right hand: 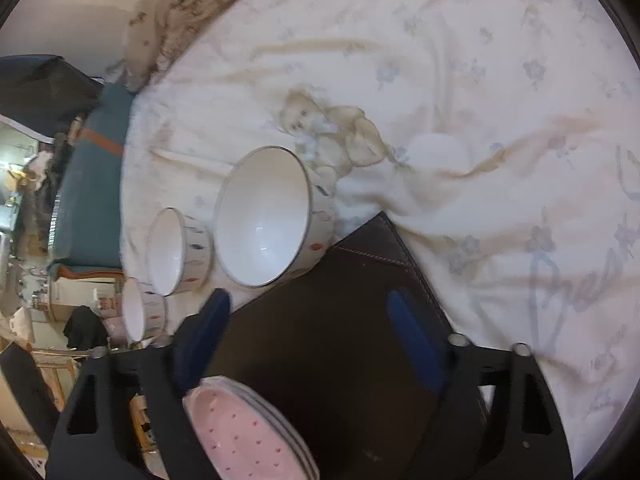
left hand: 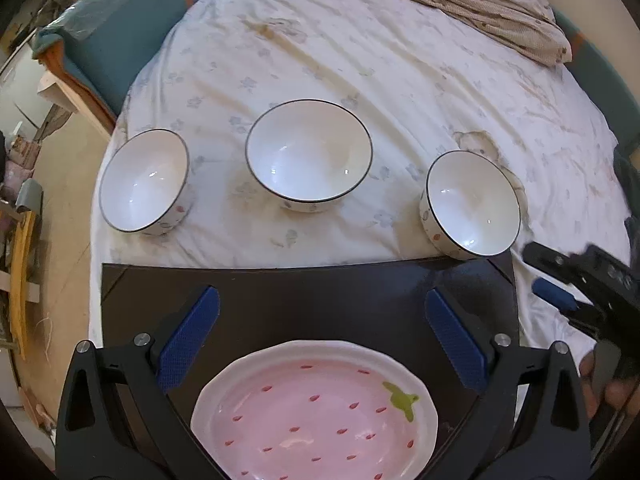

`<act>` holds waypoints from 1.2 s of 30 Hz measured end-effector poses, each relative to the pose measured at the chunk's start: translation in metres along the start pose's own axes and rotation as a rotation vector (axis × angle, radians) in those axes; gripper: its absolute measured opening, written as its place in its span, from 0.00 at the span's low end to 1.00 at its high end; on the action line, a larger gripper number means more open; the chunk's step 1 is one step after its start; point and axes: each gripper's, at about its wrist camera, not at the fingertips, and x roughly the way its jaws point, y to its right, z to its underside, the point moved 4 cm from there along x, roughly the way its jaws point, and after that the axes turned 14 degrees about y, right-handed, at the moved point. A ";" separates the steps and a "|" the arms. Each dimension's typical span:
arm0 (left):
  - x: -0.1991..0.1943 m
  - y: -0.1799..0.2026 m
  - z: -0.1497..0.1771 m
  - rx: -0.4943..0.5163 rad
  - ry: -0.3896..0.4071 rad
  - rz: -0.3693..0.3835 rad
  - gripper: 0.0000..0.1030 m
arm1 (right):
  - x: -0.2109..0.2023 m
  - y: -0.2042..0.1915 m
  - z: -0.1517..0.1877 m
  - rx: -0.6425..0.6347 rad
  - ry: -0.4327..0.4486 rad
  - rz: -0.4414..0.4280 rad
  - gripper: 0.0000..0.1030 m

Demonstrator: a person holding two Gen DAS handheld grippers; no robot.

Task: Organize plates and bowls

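Both wide-open fingers [left hand: 322, 338] above pink plate [left hand: 316, 412], three bowls [left hand: 309, 154] beyond.

Pink strawberry-patterned plate [left hand: 312, 412], white dark-rimmed bowls [left hand: 309, 154], black mat [left hand: 312, 300]

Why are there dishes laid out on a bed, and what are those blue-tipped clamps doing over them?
A person is tidying crockery with a hand-held gripper in each hand. The left gripper hangs open above a pink strawberry plate on a dark mat, not gripping it. The right gripper, also open and empty, is beside the rightmost of three white bowls: right bowl, middle bowl, left bowl. The bowls sit in a row on the bedsheet, not yet stacked.
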 end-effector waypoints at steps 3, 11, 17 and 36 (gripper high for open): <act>0.007 0.002 0.001 0.005 -0.010 0.009 0.97 | 0.015 0.000 -0.003 0.028 -0.023 0.005 0.67; 0.012 -0.001 0.005 0.008 0.003 0.009 0.95 | 0.048 -0.004 0.000 0.042 -0.081 -0.013 0.33; 0.017 0.002 0.005 0.030 0.003 -0.021 0.95 | 0.053 -0.002 -0.002 0.013 -0.074 -0.011 0.25; 0.003 0.030 0.012 0.051 -0.017 0.009 0.95 | 0.018 0.010 0.013 -0.014 -0.155 -0.087 0.02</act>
